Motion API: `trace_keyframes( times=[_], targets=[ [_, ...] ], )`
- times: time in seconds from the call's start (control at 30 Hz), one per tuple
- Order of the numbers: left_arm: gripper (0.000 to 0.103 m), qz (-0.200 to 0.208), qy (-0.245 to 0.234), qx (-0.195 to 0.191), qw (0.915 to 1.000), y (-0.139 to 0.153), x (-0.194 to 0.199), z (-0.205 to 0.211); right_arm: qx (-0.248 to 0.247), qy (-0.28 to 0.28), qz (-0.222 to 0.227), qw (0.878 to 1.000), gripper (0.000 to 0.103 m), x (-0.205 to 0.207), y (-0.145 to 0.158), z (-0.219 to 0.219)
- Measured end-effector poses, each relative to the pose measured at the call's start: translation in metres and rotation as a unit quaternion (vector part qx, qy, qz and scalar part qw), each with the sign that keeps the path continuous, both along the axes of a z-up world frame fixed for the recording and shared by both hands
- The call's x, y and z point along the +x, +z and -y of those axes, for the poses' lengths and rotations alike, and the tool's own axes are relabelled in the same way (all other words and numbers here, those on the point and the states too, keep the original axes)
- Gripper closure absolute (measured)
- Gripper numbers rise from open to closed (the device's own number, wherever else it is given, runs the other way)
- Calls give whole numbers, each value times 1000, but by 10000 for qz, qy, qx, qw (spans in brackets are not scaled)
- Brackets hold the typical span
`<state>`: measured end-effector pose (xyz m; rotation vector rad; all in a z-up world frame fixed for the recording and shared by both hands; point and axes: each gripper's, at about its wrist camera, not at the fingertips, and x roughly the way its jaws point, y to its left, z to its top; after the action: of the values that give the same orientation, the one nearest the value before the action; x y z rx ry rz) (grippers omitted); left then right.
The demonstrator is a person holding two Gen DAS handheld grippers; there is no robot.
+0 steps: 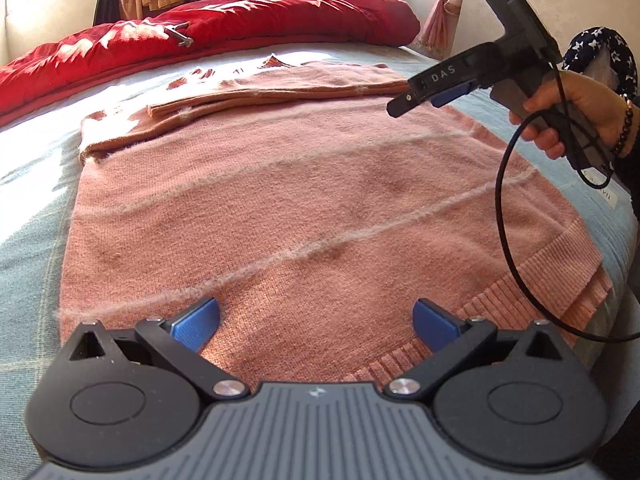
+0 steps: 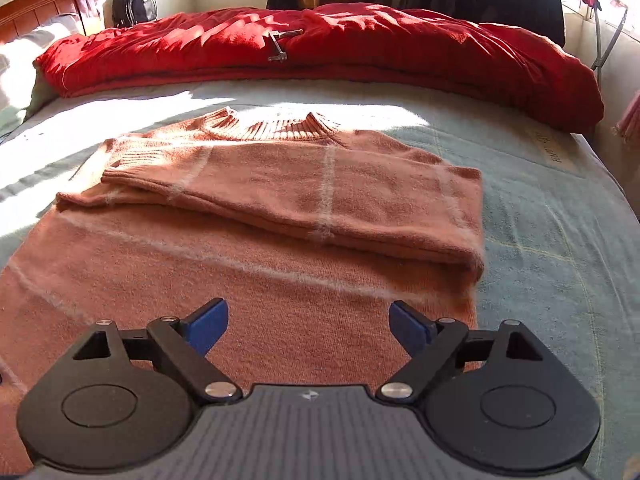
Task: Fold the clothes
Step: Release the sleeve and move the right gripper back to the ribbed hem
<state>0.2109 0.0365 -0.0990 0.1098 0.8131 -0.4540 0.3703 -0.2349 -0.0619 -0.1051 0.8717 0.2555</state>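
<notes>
A salmon-pink knitted sweater (image 1: 280, 200) with pale fuzzy stripes lies flat on the bed, both sleeves folded across its chest (image 2: 320, 196) and its ribbed collar (image 2: 276, 128) at the far end. My left gripper (image 1: 316, 322) hovers open over the ribbed hem (image 1: 532, 280), nothing between its blue pads. My right gripper (image 2: 308, 324) also stands open above the sweater's body, empty. In the left wrist view the right gripper (image 1: 424, 98) shows at the upper right, held by a person's hand (image 1: 576, 116) over the folded sleeve.
A red quilt (image 2: 320, 52) is bunched along the far side of the bed, with a small metal object (image 2: 284, 44) lying on it. Pale blue-green bedsheet (image 2: 560, 240) surrounds the sweater. A black cable (image 1: 508, 208) loops down from the right gripper. Clothes hang behind the bed.
</notes>
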Motion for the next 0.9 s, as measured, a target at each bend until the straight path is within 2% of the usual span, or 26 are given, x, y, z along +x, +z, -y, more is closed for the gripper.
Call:
trace_keyframes(
  times=[0.1,0.2,0.27,0.47,0.63,0.77,0.9],
  targets=[
    [1,-13,19,14,10000,0,-9,-3,-119,-100,-181,9997,11,-24,-22,5],
    [1,-24,55,30,10000,1,-19,-6,-160,-229,-31,9996,2,-64,-27,12],
    [1,-22,88,71,9999,1,-27,-8,-192,-278,36,9994,0,-93,-30,15],
    [1,12,121,310,9994,3,-57,-5,-128,-419,53,9990,0,-166,-34,28],
    [1,57,69,488,9988,7,-71,-3,82,-458,89,9989,0,-189,-37,37],
    [1,236,-219,83,9994,25,-66,8,117,-535,84,9985,0,-187,-40,37],
    [1,429,-894,-159,9949,32,-53,49,196,-714,109,9972,0,-186,-43,36]
  ],
)
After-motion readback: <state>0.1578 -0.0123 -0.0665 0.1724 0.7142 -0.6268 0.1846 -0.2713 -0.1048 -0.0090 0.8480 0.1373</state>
